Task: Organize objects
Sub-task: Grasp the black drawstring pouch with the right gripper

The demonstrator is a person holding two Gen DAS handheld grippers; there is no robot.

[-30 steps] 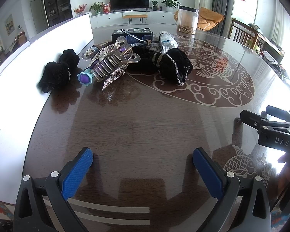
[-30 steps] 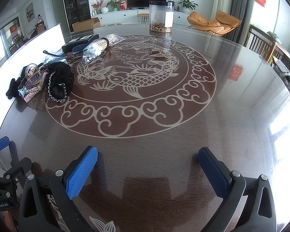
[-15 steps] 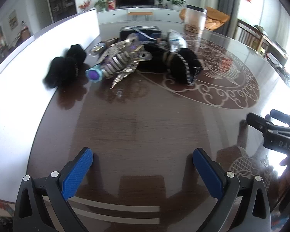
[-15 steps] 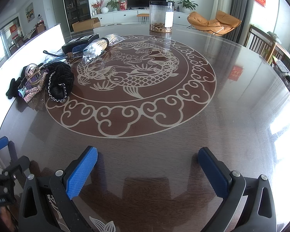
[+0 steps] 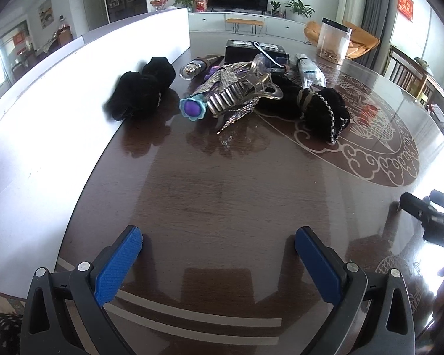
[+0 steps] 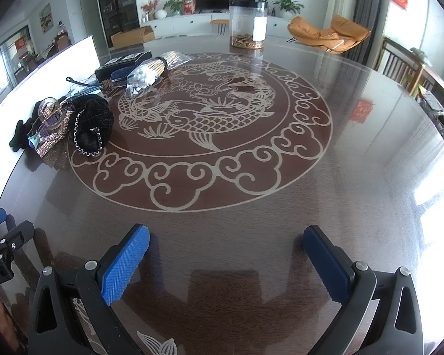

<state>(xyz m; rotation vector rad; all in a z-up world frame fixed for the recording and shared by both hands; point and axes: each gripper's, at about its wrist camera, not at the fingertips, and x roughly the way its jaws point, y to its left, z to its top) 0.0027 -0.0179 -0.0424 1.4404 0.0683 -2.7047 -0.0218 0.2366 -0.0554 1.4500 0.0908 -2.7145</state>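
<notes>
Since a second ago our left gripper (image 5: 219, 245) has swung its view leftward and a little closer, so the heap of accessories now sits higher and more central, while our right gripper (image 6: 226, 247) has held its place over the table. From the left wrist we see our jaws wide apart over bare dark wood, holding nothing. Ahead, on the round table (image 5: 222, 183), lie a black velvet scrunchie (image 5: 139, 88) at the left beside the white board (image 5: 44, 112), then a clear claw clip (image 5: 245, 91) resting on a rhinestone bow (image 5: 236, 112), with a purple flower-tipped piece (image 5: 193, 109) just at its left end. A second black scrunchie with a chain trim (image 5: 325, 112) lies to the right, touching the edge of the inlaid ring. Behind them we make out a dark box (image 5: 254, 50) and a clear jar (image 5: 334, 41) farther back. At the right edge the tip of the other gripper shows. From the right wrist our jaws likewise stand apart and empty above the table's near rim. The carp medallion (image 6: 198, 118) fills the middle; the same pile lies well off at the left, the chain-trimmed scrunchie (image 6: 91, 124) nearest the medallion, a bundle of cotton swabs in plastic (image 6: 151, 69) behind it, and the jar (image 6: 247, 23) at the far side.
</notes>
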